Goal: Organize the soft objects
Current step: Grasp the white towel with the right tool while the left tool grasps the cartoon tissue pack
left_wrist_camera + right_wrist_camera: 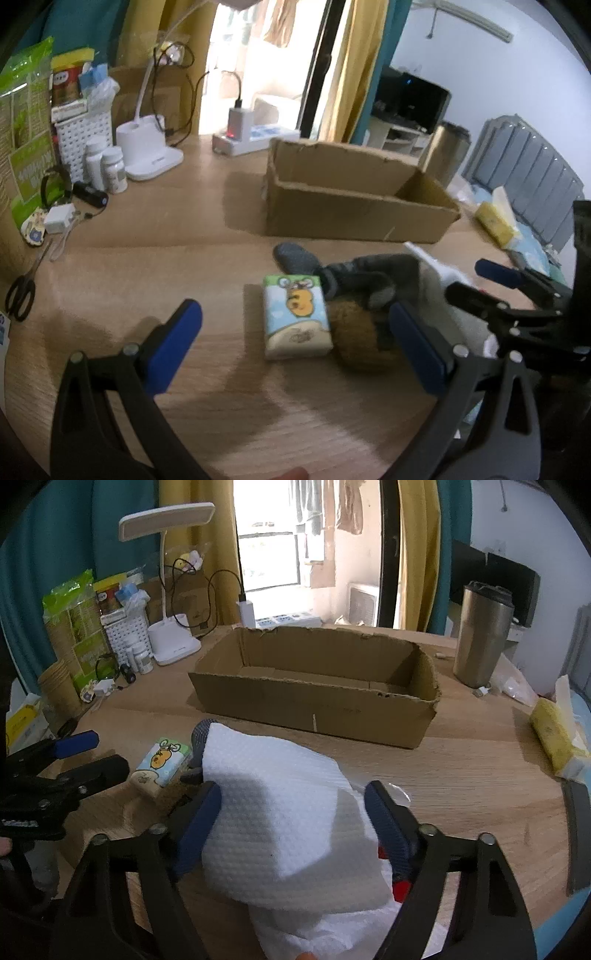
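My right gripper (291, 812) is shut on a white textured towel pack (280, 812), held just above the wooden table (461, 775). An open cardboard box (317, 690) stands behind it, empty as far as I see. A cartoon-printed tissue pack (295, 317) lies on the table with grey socks (354, 277) and a brown soft object (358, 332) beside it. My left gripper (295, 332) is open, its fingers either side of the tissue pack and brown object. The box also shows in the left wrist view (354, 206).
A steel tumbler (480, 635) stands right of the box. A yellow tissue pack (557, 734) lies at the right edge. A white desk lamp (173, 638), bottles, a white basket, cables and scissors (22, 288) crowd the left side. A power strip (255, 136) sits at the back.
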Motion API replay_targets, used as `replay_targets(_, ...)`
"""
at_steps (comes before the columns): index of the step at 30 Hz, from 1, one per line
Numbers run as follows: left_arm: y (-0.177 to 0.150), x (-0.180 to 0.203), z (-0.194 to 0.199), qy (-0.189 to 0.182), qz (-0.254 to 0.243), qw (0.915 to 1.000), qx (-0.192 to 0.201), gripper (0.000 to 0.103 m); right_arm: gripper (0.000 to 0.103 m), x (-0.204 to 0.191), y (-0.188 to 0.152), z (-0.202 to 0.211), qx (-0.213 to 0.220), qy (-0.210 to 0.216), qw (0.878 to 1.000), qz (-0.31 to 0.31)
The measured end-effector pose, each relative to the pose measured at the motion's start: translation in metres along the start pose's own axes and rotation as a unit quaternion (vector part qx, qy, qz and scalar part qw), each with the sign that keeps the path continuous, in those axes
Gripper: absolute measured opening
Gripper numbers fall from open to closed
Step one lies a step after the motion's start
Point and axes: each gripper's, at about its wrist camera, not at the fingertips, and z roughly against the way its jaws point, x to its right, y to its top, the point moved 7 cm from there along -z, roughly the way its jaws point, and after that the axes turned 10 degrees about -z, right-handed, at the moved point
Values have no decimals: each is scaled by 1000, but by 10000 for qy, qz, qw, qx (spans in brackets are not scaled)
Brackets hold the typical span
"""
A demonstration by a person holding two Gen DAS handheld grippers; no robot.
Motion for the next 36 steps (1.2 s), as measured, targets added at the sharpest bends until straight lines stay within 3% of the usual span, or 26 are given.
replay_targets(4,-3,-3,-11,114,0,9998,-191,102,57,2,0,-6,-92,112,9999,-25)
replay_targets(8,-6,-4,-21,216,-43,9992,-340,102,47,1,0,-8,-134,295,9995,-2)
replay_targets(10,-7,-3,-25,252,-84,9988,-403,102,36,0,0,-8,-154,372,9992,19)
replay_targets(19,-10,1,-40,111,-72,9976,-680,100,13,-1,11,6,27,800,9968,-3)
replay_targets(29,-8,3,-49,40,23,9965,-838,76,12,10,44,45,704,908,9933,-84)
replay_targets(36,-11,3,-55,-17,95,9952,-975,53,12,27,59,59,958,845,9915,-228)
